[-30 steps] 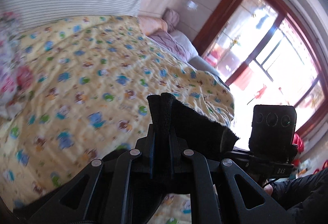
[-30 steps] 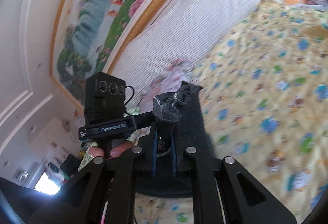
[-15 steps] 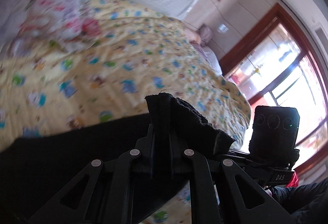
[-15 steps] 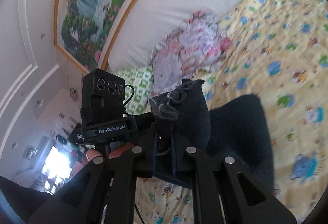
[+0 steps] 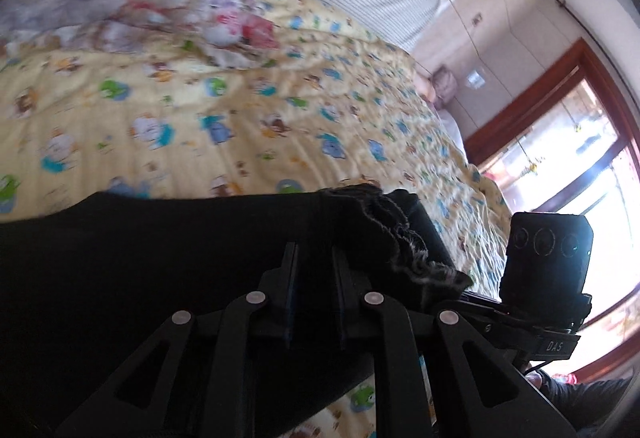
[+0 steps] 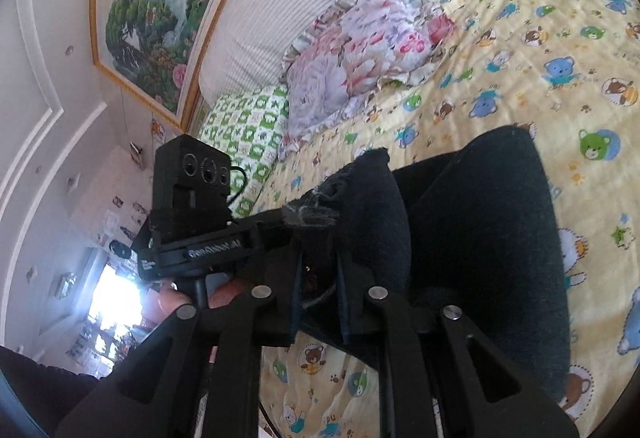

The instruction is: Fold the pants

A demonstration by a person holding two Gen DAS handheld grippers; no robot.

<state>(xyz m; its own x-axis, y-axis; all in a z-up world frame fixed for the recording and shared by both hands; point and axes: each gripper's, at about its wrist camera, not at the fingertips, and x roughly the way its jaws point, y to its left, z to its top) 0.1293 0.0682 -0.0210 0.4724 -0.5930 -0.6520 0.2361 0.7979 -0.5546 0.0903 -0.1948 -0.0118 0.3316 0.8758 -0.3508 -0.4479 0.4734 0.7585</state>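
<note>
- We saw the left gripper (image 5: pixel 314 258) fingers clamped on the black pants' (image 5: pixel 160 258) frayed edge, above the bed (image 5: pixel 280 117).
- The right gripper (image 6: pixel 318 262) likewise pinched the pants (image 6: pixel 480 217).
- We read "DAS" and "GenRobot.AI" on the camera mounts.

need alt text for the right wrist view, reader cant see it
The right hand-held gripper is shut on the frayed edge of dark pants, which drape down onto a yellow cartoon-bear bedspread. A floral pillow lies behind.
</note>
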